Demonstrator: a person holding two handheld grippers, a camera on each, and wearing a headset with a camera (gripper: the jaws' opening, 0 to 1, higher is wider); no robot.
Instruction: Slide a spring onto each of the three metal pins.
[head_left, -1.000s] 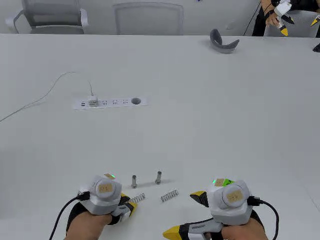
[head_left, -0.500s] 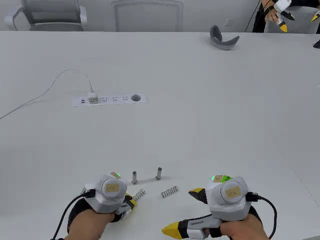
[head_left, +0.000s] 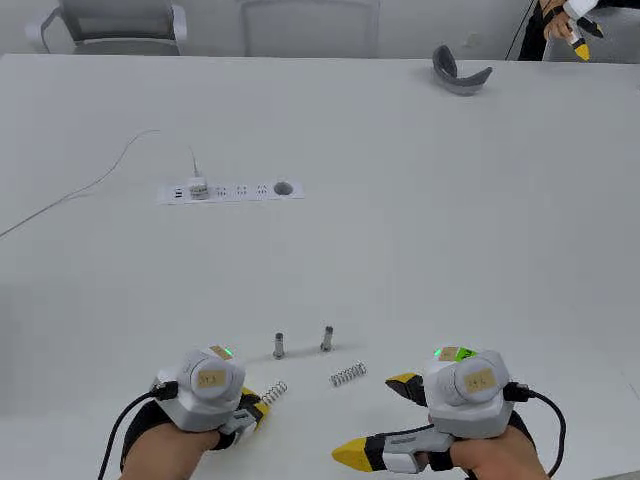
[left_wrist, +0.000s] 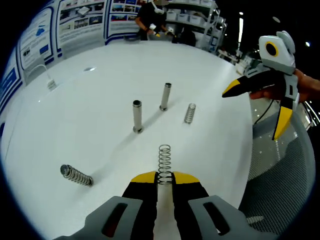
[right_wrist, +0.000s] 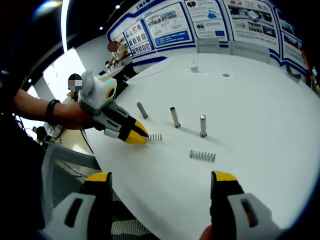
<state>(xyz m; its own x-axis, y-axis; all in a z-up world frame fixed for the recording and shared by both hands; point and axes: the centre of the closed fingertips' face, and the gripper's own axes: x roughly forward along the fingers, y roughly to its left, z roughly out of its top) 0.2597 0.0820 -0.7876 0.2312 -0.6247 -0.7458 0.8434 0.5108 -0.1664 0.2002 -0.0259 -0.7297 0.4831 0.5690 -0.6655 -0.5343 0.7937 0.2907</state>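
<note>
We count one lying pin (left_wrist: 75, 174) as seemingly sleeved already, while the two upright pins (left_wrist: 136, 116) stand bare on the worktop (head_left: 420, 230), our left gripper (left_wrist: 157, 176) clenched on a spring (left_wrist: 163, 156) just short of them, and a loose spring (right_wrist: 202, 156) lying before the right gripper (right_wrist: 162, 176), its fingers (right_wrist: 223, 178) spread and empty

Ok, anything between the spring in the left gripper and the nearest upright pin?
Nothing visible. Bare table lies between the spring in the left gripper and the nearer pin; the loose spring lies off to one side.
</note>
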